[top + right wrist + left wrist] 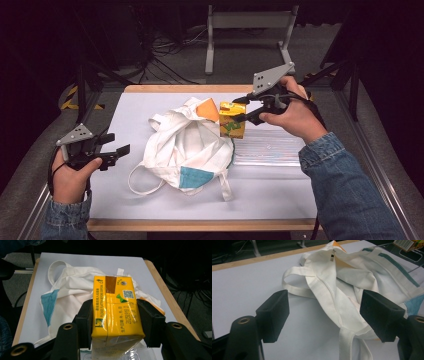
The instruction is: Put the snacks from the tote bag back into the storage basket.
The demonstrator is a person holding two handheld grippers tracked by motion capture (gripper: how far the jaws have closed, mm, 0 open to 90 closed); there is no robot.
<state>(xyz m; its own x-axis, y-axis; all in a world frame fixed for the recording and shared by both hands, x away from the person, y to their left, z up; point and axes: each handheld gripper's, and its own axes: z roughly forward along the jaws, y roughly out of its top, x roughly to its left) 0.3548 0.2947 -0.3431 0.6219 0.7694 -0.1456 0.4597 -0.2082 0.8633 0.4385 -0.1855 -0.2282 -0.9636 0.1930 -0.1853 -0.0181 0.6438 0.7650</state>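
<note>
A white cloth tote bag (187, 145) with a blue patch lies crumpled in the middle of the table; it is also in the left gripper view as bag (342, 290) and in the right gripper view as bag (72, 292). An orange item (207, 110) pokes out of its far side. My right gripper (241, 111) is shut on a yellow drink carton (232, 120), held above the bag's right edge; both pads press the carton (115, 312) on its sides. At the table's left edge my left gripper (120, 152) stands open, its jaws empty and aimed at the bag, a short way from it.
The bag rests on a white table top (130, 115) with a wooden edge (200, 225). A clear plastic tray (270, 147) lies to the right of the bag. Beyond the table stand a metal frame (247, 25) and floor cables (165, 55).
</note>
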